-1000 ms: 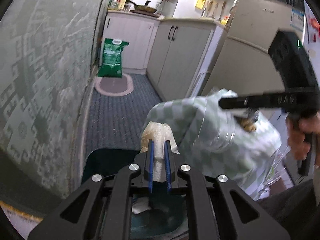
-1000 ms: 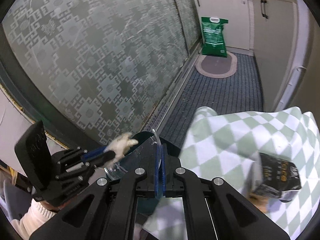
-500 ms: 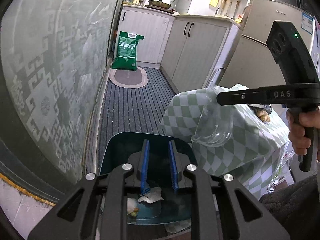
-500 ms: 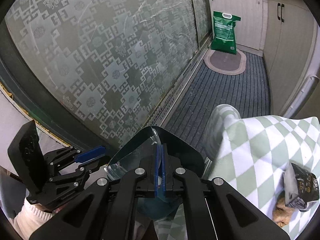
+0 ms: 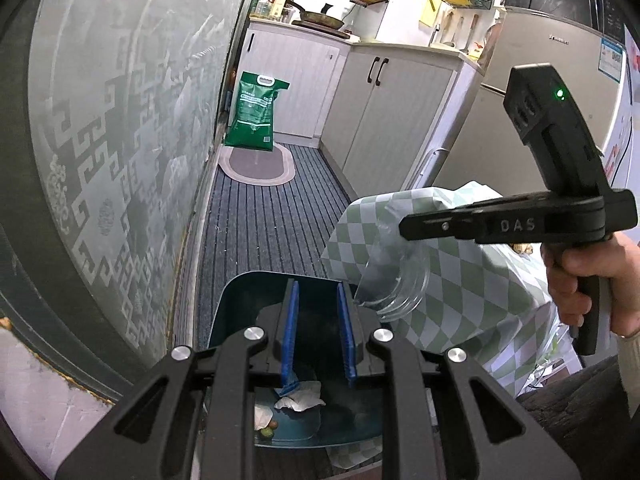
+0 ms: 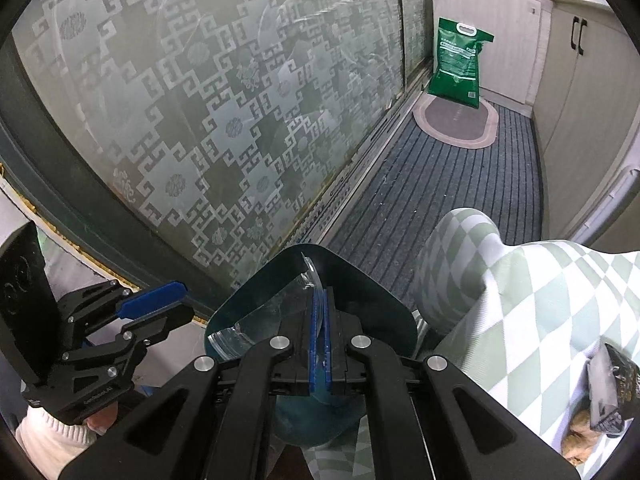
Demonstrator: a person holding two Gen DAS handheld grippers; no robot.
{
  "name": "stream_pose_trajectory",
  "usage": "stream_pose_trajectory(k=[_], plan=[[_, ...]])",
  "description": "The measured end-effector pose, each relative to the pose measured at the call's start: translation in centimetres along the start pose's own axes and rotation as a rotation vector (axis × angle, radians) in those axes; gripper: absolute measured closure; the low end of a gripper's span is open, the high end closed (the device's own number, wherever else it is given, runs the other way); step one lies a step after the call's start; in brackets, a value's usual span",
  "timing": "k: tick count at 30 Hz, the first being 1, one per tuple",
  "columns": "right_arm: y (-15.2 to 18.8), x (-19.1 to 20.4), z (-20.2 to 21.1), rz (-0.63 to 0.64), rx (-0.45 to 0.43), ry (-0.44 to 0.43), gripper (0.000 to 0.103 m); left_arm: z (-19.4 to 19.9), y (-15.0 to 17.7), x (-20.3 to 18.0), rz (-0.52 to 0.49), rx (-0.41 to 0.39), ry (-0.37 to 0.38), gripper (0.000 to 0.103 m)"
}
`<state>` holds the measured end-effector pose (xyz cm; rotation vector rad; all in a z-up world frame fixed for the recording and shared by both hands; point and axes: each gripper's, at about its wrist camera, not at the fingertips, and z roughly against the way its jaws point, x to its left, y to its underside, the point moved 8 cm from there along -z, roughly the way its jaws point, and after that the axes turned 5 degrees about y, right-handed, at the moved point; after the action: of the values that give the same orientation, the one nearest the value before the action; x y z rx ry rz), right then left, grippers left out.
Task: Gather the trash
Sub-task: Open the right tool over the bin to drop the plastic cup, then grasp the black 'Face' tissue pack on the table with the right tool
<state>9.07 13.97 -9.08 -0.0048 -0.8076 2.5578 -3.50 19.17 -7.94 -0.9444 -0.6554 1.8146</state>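
Right wrist view: crushed clear plastic container (image 6: 276, 312) pinched flat between the blue pads of the right gripper (image 6: 319, 344), jaws pressed onto its thin wall, body of the container hanging left of the fingers over the mouth of the dark teal trash bin (image 6: 360, 280). Left wrist view: same container (image 5: 394, 284) seen dangling from the right gripper (image 5: 404, 226), just past the bin's right rim (image 5: 256, 280), close against the checked tablecloth (image 5: 460, 280). Left gripper (image 5: 316, 332) directly above the bin opening, jaws spread, nothing between them; crumpled tissue (image 5: 300, 398) and small scraps (image 5: 266, 432) lying on the bin floor.

Risks, as judged: release near the rim likely to send the light, springy container glancing off the edge onto the striped floor mat (image 6: 440, 184); possible cause, part of the container overhanging the rim rather than the opening. Thin wall liable to slip or spring from so narrow a pinch. Open left gripper over the bin a probable obstacle to the drop. Dark snack packet (image 6: 610, 392) and further scraps still on the table, near the cloth's edge.
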Motion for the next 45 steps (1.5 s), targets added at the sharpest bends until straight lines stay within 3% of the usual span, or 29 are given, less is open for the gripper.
stream_pose_trajectory(k=[16, 18, 22, 28, 36, 45], plan=[[0.4, 0.9, -1.1, 0.008, 0.034, -0.015, 0.098, 0.0, -0.1, -0.3, -0.003, 0.005, 0.012, 0.081], [0.4, 0.8, -0.9, 0.005, 0.031, -0.019, 0.094, -0.1, -0.3, -0.6, -0.005, 0.000, 0.020, 0.080], [0.6, 0.8, -0.5, 0.002, 0.026, -0.039, 0.071, 0.0, -1.0, -1.2, -0.008, -0.018, 0.036, 0.076], [0.5, 0.5, 1.7, 0.023, -0.034, -0.037, 0.067, -0.6, -2.0, -3.4, -0.017, -0.033, 0.072, 0.075], [0.9, -3.1, 5.0, -0.014, -0.108, 0.022, 0.061, -2.5, -2.6, -7.3, -0.066, -0.024, 0.112, 0.073], [1.0, -10.0, 11.8, -0.164, -0.318, 0.173, 0.020, -4.4, -2.7, -10.9, -0.117, -0.009, 0.151, 0.070]])
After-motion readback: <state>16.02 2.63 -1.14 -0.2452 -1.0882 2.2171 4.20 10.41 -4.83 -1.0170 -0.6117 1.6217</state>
